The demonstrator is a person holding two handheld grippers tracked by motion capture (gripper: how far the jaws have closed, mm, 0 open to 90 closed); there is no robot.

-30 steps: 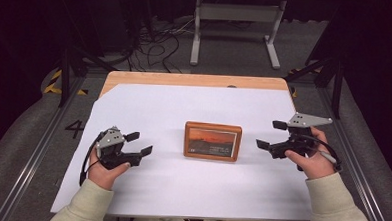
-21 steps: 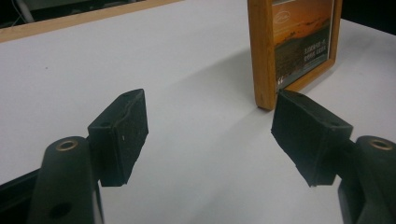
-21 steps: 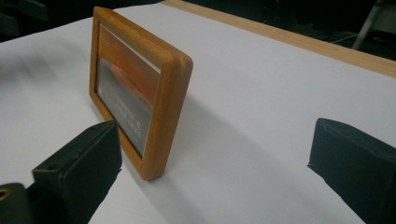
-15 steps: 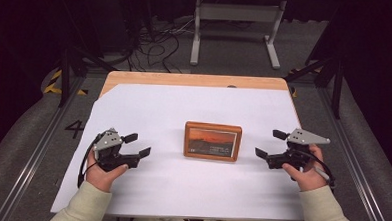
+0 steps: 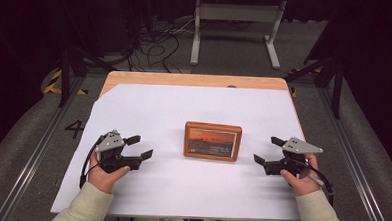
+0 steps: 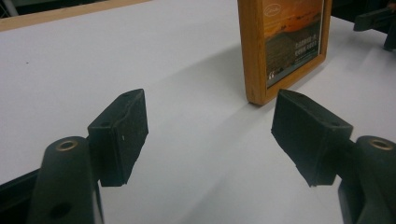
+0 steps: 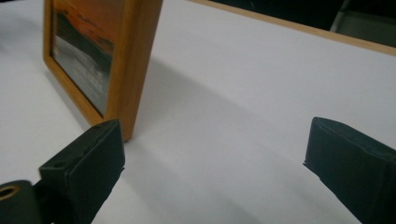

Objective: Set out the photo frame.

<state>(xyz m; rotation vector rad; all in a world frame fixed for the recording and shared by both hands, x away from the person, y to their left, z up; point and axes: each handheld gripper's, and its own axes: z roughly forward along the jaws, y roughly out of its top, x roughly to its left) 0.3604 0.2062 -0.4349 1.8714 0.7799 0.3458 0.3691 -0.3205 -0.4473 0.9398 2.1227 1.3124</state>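
A wooden frame [image 5: 212,141] lies flat mid-worktop [image 5: 180,200] on white paper, an orange sunset picture facing up. Left tongs [image 5: 138,146] sit to its left, jaws spread, empty. Right tongs [image 5: 267,151] rest just right of it, also spread, gripping nothing, both pointing inward at the frame.

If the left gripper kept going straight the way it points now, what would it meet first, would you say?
Probably the frame: the left gripper, open, points toward its near left edge, with bare white sheet between. Depth is uncertain.
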